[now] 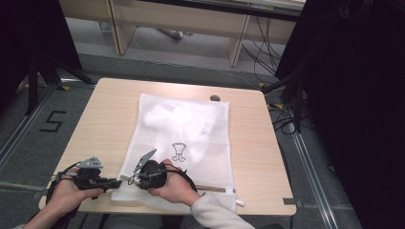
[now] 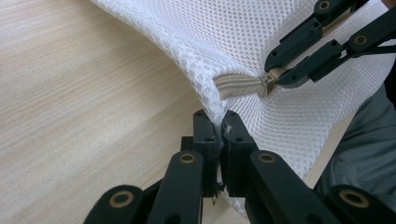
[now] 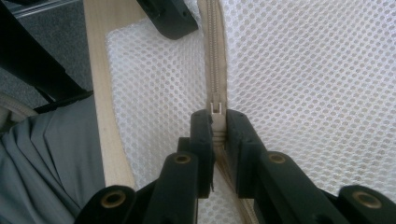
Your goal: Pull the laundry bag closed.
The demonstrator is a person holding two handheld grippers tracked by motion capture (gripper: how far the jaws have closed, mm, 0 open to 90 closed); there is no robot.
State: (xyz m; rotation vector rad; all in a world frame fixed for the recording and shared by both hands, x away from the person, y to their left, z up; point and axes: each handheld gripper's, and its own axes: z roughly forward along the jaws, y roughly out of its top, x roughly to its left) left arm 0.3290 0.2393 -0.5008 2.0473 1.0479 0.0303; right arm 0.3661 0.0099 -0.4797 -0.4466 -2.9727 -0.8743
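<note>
light wooden tabletop [image 1: 105, 119]; small dark round object [image 1: 215, 98] near its far edge. grey floor bears a black "5" marking [image 1: 51, 121]; black cables [image 1: 267, 47] trail beyond.

There is one wooden tabletop [image 1: 105, 119], one white mesh laundry bag [image 1: 191, 143] with one beige zipper [image 3: 215, 56] and one small printed figure [image 1: 178, 151], one small dark round object [image 1: 215, 98] beside the bag's far edge, and two hand-held grippers, left hand-held gripper [image 1: 117, 182] and right hand-held gripper [image 1: 130, 180].
</note>
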